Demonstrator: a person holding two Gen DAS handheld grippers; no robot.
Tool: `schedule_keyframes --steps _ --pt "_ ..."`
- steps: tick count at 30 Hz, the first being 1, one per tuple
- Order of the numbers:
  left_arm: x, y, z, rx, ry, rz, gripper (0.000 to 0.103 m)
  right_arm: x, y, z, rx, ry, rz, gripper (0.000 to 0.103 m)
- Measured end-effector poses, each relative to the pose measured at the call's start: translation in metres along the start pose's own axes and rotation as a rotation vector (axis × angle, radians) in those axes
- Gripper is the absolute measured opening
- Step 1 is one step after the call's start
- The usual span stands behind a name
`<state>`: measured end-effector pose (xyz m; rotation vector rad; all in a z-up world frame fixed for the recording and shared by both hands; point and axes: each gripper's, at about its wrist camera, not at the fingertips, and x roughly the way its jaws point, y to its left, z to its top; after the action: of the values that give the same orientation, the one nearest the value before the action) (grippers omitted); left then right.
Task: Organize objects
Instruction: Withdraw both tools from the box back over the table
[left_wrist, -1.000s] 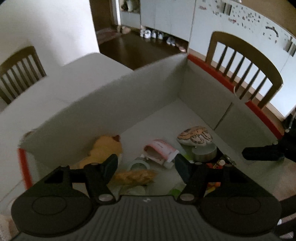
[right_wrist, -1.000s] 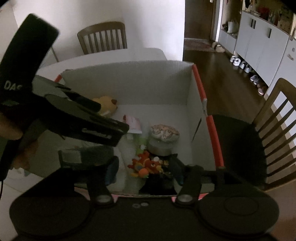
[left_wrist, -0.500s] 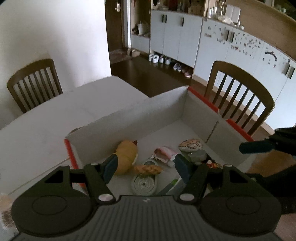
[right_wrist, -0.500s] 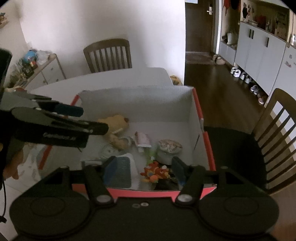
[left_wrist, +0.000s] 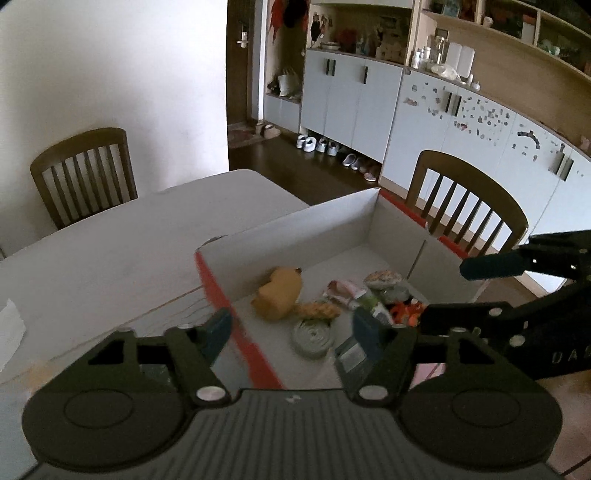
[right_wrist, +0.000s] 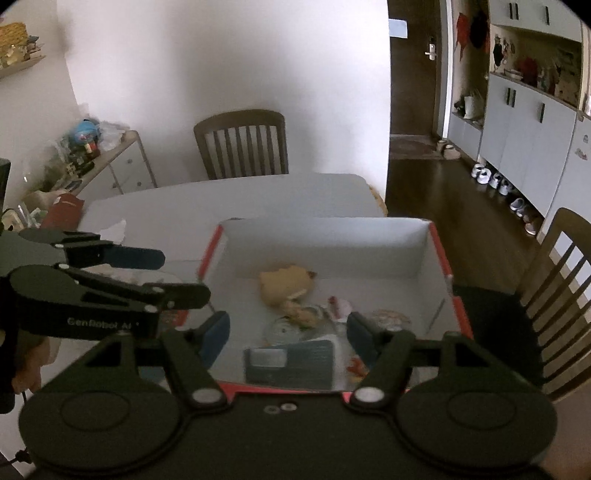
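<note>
White box (right_wrist: 325, 236) with red rim sits on the tabletop (right_wrist: 229, 195), items piled on its floor toward the near side: 1 yellow plush (right_wrist: 284, 286) against the left-middle, 1 braided tan piece (left_wrist: 318, 308) just beside it, 1 grey round disc (left_wrist: 311, 334) in front, 1 dark blue-grey flat pack (right_wrist: 291, 363) nearest the near wall, 1 pink pouch (left_wrist: 341, 291), 1 patterned lid on a metal tin (left_wrist: 382, 277), 1 orange-red toy (left_wrist: 404, 309). Left gripper (left_wrist: 291, 330) hovers above and short of the box's left red rim, jaws spread wide, nothing between them; the disc and the rim fall in the gap in view but lie well below. Right gripper (right_wrist: 288, 334) hangs over the near wall, jaws wide apart, holding nothing; the flat pack and disc show between its fingers, not touched. In the right wrist view the left gripper (right_wrist: 177, 277) points in from the left, level, beside the box's left wall. In the left wrist view the right gripper (left_wrist: 458, 295) comes in from the right, over the near right corner. 2 wooden chairs (right_wrist: 242, 146) (left_wrist: 465, 206) at the tabletop. 1 white paper scrap (right_wrist: 112, 229) on the tabletop, left of the box.
</note>
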<state>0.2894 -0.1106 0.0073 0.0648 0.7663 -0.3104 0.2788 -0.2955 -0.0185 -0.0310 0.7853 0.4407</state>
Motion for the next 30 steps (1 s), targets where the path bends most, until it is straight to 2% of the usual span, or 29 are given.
schedule_keyframes --steps 4,8,12,18,21,30 --pt "-0.015 0.017 -0.013 0.008 -0.016 0.0 0.079 0.003 0.023 -0.004 -0.006 -0.004 -0.005 0.077" --pt "-0.026 0.039 -0.028 -0.009 -0.008 -0.005 0.08 0.006 0.048 -0.007 -0.001 -0.017 0.031 0.087" --pt "-0.034 0.067 -0.045 -0.038 0.005 -0.01 0.08 0.015 0.07 -0.007 0.002 -0.01 0.046 0.088" --pt "-0.044 0.111 -0.075 -0.083 0.017 -0.008 0.086 0.034 0.106 -0.005 -0.009 0.014 0.053 0.089" --pt "-0.047 0.13 -0.085 -0.089 0.02 0.024 0.097 0.045 0.127 -0.001 -0.038 0.027 0.054 0.089" --pt "-0.052 0.192 -0.118 -0.17 0.003 0.042 0.101 0.089 0.191 0.015 -0.136 0.067 0.067 0.089"
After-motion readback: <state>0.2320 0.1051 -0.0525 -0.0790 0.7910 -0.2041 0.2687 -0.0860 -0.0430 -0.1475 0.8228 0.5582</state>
